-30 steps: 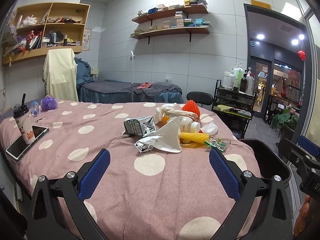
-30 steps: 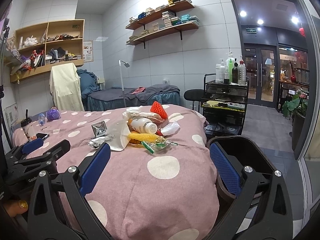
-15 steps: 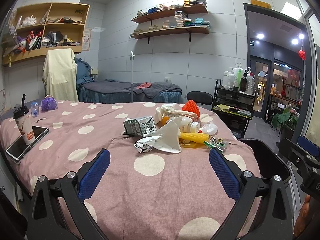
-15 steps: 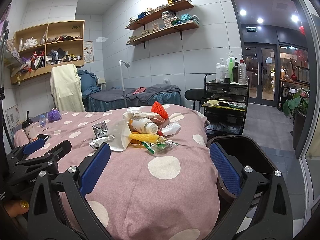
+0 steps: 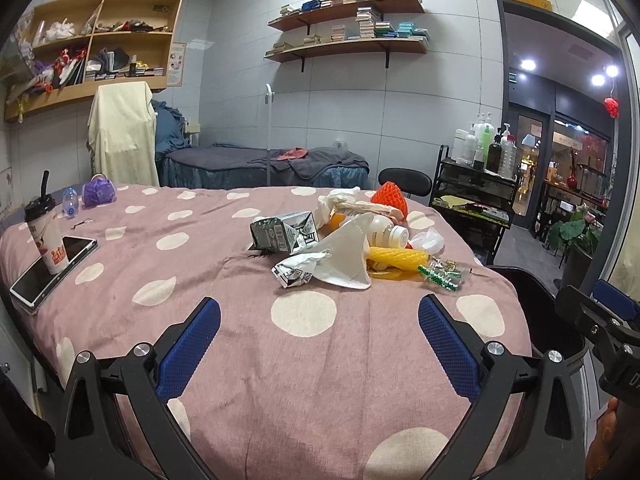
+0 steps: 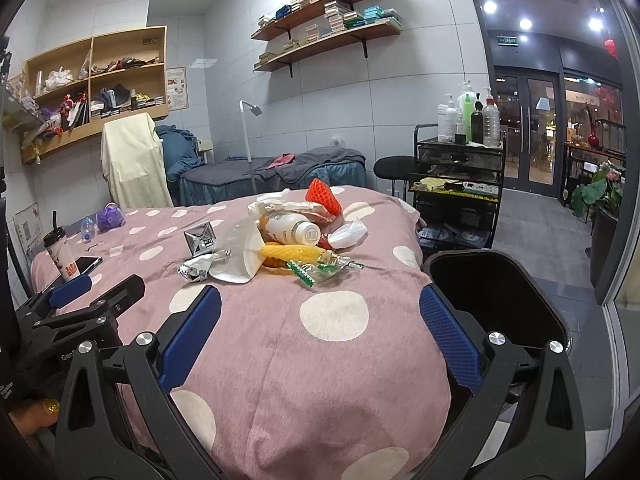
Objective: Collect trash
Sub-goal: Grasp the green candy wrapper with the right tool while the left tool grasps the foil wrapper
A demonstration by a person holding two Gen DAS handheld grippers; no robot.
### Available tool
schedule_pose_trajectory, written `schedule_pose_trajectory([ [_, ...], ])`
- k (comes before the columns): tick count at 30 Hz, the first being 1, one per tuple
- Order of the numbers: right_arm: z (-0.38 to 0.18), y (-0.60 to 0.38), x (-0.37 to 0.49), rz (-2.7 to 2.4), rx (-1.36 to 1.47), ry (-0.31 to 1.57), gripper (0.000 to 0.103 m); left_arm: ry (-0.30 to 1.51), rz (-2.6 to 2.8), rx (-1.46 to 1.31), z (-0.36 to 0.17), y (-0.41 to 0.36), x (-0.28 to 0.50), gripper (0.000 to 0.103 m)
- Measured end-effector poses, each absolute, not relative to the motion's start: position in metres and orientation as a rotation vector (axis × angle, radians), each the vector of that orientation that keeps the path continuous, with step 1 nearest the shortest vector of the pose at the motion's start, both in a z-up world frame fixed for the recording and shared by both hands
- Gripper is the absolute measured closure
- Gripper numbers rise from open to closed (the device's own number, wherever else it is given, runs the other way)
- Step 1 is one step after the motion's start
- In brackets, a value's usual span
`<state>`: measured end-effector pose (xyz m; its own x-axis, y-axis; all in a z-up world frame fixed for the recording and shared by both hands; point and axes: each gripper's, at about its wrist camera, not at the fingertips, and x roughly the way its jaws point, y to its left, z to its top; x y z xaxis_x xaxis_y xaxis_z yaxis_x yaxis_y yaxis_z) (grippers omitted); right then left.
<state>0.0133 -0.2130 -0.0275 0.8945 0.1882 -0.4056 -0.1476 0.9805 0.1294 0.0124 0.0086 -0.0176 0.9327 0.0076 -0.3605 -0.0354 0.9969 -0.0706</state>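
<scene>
A heap of trash lies mid-table on the pink polka-dot cloth [image 5: 168, 264]: a grey milk carton [image 5: 284, 232], crumpled foil wrapper [image 5: 298, 270], white paper mask [image 5: 344, 258], white bottle [image 5: 386, 232], yellow foam net [image 5: 396, 258], green wrapper [image 5: 440, 274], red foam net [image 5: 388, 198]. The heap also shows in the right wrist view [image 6: 280, 248]. My left gripper [image 5: 319, 350] is open and empty, short of the heap. My right gripper [image 6: 319, 350] is open and empty, beside a black bin [image 6: 492, 300].
A paper cup with straw [image 5: 46, 236] stands on a phone [image 5: 54, 268] at the table's left edge. A small bottle [image 5: 69, 202] and purple object [image 5: 98, 194] lie at the far left. A black cart with bottles [image 6: 460, 184] and stool stand beyond the table.
The right gripper has drifted slightly; the view shifted a little. The left gripper and the trash have not moved.
</scene>
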Motion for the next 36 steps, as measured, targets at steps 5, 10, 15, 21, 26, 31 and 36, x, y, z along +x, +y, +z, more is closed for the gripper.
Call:
schedule_pose_trajectory([
  [5,-0.044,-0.205,0.041,0.223,0.081,0.556,0.005,0.481,0.009,-0.056,-0.038,0.018,0.035,0.006],
  [10,-0.055,-0.196,0.077,0.297,0.053,0.653,0.005,0.578,-0.004,0.017,-0.045,0.029,0.058,0.006],
  [15,-0.055,-0.192,0.117,0.344,0.047,0.719,0.005,0.619,-0.048,0.016,-0.038,0.042,0.089,0.006],
  [21,-0.058,-0.178,0.151,0.341,-0.063,0.755,0.006,0.63,-0.08,-0.045,-0.027,0.059,0.118,0.006],
  [26,-0.067,-0.168,0.182,0.35,-0.15,0.808,0.018,0.678,-0.085,-0.034,-0.031,0.059,0.14,0.009],
  [31,-0.076,-0.163,0.205,0.336,-0.194,0.836,0.027,0.735,-0.096,-0.035,-0.042,0.063,0.166,0.014],
  [36,-0.082,-0.164,0.22,0.338,-0.198,0.863,0.048,0.797,-0.132,-0.018,-0.054,0.059,0.187,0.023],
])
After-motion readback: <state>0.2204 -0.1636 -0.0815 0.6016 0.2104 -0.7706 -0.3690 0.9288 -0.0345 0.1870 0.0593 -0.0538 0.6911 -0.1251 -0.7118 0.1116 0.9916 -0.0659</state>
